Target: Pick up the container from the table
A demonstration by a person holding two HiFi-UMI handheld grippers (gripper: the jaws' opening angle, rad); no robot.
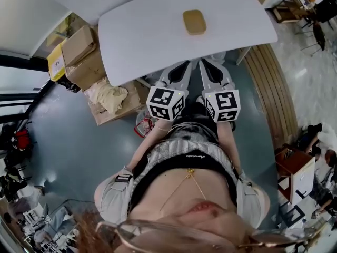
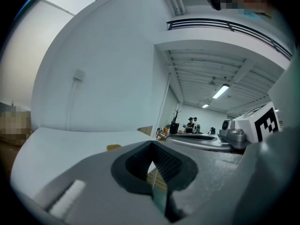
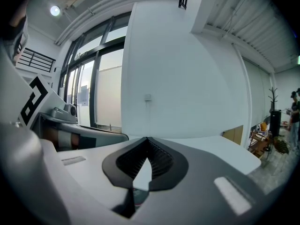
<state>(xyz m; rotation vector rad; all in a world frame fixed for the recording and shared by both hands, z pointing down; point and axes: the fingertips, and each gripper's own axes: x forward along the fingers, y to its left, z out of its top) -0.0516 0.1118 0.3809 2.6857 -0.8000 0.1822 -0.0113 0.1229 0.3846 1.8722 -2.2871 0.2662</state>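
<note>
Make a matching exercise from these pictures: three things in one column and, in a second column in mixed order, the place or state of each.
Column one:
1. tan rounded container
2. brown cardboard boxes
3. right gripper

Column two:
A. on the floor beside the white table
B. jaws shut, nothing between them
C. lying on the table top, alone

Pairs: 1-C, 2-A, 3-B.

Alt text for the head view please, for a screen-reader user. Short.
Seen from above, a tan container sits alone on a white table, untouched. The person holds the left claw and right claw side by side at the table's near edge, both shut and empty. Cardboard boxes lie on the floor to the left.
</note>
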